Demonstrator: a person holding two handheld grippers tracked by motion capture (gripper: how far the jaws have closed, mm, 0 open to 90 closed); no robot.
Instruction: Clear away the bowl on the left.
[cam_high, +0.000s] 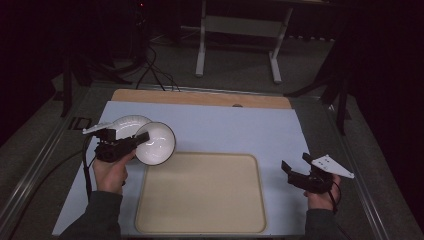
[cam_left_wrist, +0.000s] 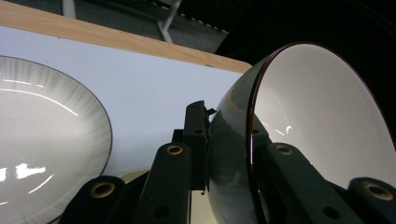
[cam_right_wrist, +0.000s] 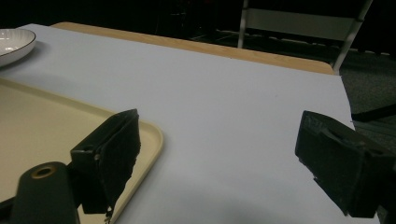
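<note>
The high view looked forward and down over the pale blue surface (cam_high: 225, 130). Both gripper views sat low and close, sharing its beige plastic tray (cam_right_wrist: 42, 130) with it.

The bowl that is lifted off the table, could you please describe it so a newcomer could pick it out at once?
Start at the beige tray on the white table and go to its far left corner. There the left gripper clamps the rim of a white bowl tipped on edge. Unlike the ribbed plate lying flat behind it, it is deep, smooth inside and has a dark rim line.
</note>
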